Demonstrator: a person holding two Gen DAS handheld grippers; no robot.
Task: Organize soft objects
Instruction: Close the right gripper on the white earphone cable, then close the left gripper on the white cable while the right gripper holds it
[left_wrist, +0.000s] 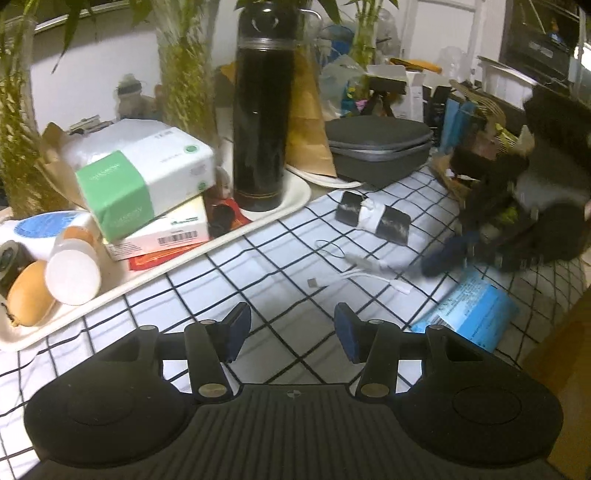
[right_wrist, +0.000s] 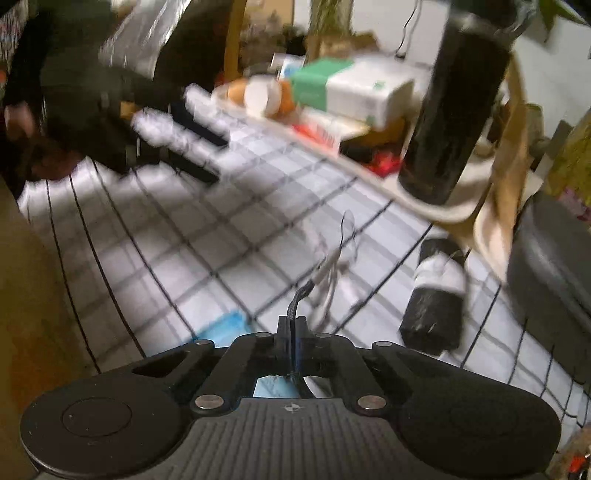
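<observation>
My left gripper (left_wrist: 291, 332) is open and empty above the white checked tablecloth (left_wrist: 258, 266). My right gripper (right_wrist: 293, 328) is shut on a dark braided cable (right_wrist: 301, 293) whose white end trails over the cloth; in the left wrist view it (left_wrist: 443, 254) is a blurred dark shape at the right, over the white cable (left_wrist: 362, 267). A black-and-white rolled bundle (left_wrist: 373, 218) lies on the cloth beyond the cable and shows in the right wrist view (right_wrist: 436, 295). A blue packet (left_wrist: 469, 314) lies at the right.
A cream tray (left_wrist: 280, 206) at the left holds a tall black flask (left_wrist: 262, 110), green-and-white tissue packs (left_wrist: 144, 177), a white bottle (left_wrist: 74, 269) and a bun (left_wrist: 29, 299). A grey zip case (left_wrist: 380, 147) stands behind. Plants and clutter line the back.
</observation>
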